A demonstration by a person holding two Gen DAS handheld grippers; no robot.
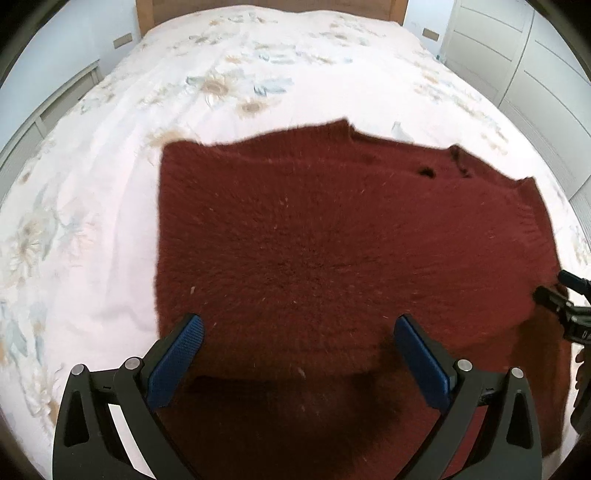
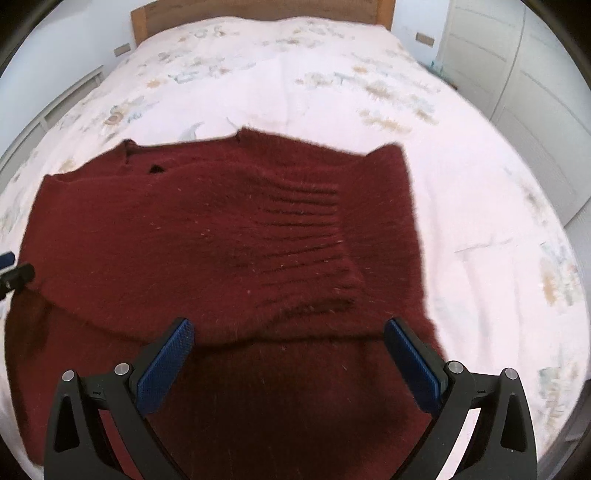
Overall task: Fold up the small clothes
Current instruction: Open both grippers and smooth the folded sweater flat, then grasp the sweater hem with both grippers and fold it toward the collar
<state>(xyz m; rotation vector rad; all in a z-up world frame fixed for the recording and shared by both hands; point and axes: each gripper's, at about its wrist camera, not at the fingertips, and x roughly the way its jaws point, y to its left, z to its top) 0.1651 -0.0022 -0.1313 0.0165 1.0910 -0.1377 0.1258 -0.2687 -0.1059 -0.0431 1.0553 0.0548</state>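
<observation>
- A dark red knitted sweater lies spread on the bed, which wears a white cover printed with pale flowers.
- The sweater sits on the near half of the bed, well apart from the wooden headboard at the far end.
- Part of the knit is laid back over itself: a folded edge runs across the sweater just ahead of both claws, with a lower layer showing beneath it toward the cameras.
- In the right wrist view a ribbed band lies on top of the sweater, right of its middle.
- A small dark hole or gap shows near the sweater's far edge.
- The left claw is released, its blue-padded fingers spread wide over the sweater's near left part, nothing between them.
- The right claw is likewise released, fingers spread over the near right part of the sweater, holding nothing.
- Whether either claw's fingertips touch the knit cannot be told.
- Each claw shows at the edge of the other's view, beside the sweater's near edge.
- White wardrobe doors stand to the right of the bed.
</observation>
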